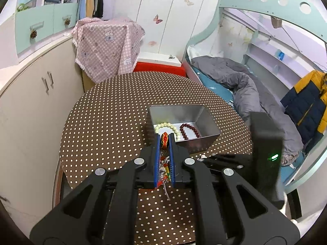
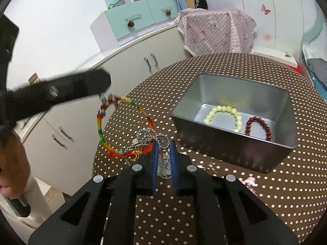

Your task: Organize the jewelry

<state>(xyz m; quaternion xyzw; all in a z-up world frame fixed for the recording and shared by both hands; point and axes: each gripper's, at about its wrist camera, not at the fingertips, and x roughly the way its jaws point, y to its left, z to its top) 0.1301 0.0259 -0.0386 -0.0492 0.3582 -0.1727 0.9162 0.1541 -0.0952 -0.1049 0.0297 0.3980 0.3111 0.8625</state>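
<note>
Right now our left gripper [image 1: 165,140] is clamped on a multicoloured cord bracelet [image 2: 122,126], its red-and-gold charm pinched between the blue pads [image 1: 157,159], with threads trailing below. Our right gripper [image 2: 162,147] is nearly closed on a silver chain [image 2: 155,137], links bunched at the tips and hanging between the pads. From the right wrist view, the bracelet loop stretches between the two grippers and looks snagged in the chain and a small gold piece [image 2: 132,155].

Just beyond stands the open metal tin [image 2: 235,143], holding a pale bead bracelet [image 2: 224,114] and a dark red bead bracelet [image 2: 258,126] on the dotted tablecloth [image 2: 286,183].

We judge the risk to be the tangle: pulling apart could tighten the knot, snap threads, or drag both pieces out of our grips onto the table. Swinging toward the tin could also nudge it.

We can read no brand or writing; a sign on the far shelf is too blurred.
</note>
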